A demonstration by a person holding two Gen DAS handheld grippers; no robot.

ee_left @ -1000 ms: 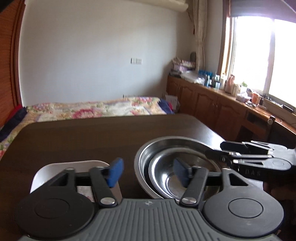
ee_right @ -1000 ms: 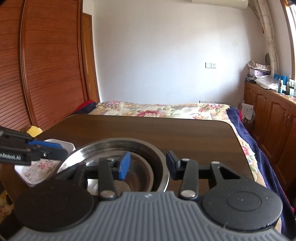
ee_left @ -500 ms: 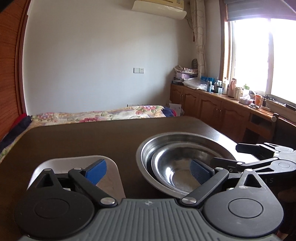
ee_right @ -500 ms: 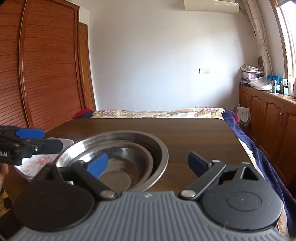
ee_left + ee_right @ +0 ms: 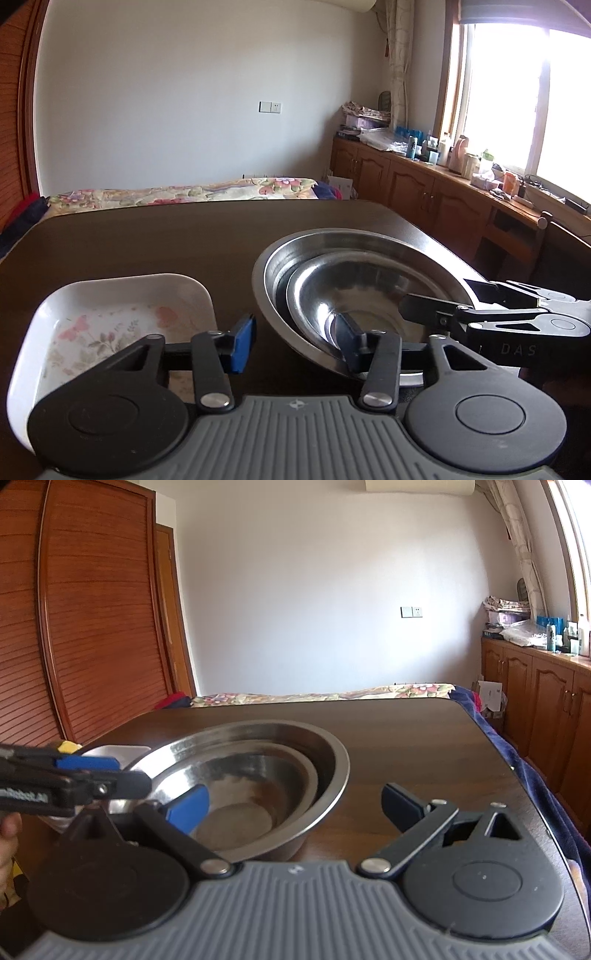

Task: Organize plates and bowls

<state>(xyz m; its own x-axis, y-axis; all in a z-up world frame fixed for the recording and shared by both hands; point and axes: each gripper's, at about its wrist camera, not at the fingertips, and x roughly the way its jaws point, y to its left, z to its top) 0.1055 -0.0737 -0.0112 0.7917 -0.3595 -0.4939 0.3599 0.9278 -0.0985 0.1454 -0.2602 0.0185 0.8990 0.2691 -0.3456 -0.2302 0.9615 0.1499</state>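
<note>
A bedroom with a plain white wall, a bed (image 5: 184,192) under a flowered cover behind, and wooden cabinets (image 5: 424,192) running under a bright window at the right of the left wrist view. The foreground is a dark wooden table (image 5: 147,243).

On the table, right of centre in the left wrist view, a large steel bowl (image 5: 295,251) holds a smaller steel bowl (image 5: 354,288) nested inside it. To its left, in the lower left of that view, sits a white square dish (image 5: 122,306) with a floral print, just beside the large bowl but apart from it.

The left gripper (image 5: 295,339) straddles the near-left rim of the large bowl: one blue pad sits outside the rim over the table, the other inside above the smaller bowl. Its jaws have just been closing, yet a gap shows on either side of the rim; it seems not to be pressing the metal, though the inner pad is dark and hard to read.

The right gripper (image 5: 295,805) stands wide apart, having just opened. Its left pad hangs inside the bowls, its right pad over bare table, gripping nothing. In the right wrist view a person's hand (image 5: 9,834) shows at the left edge.
</note>
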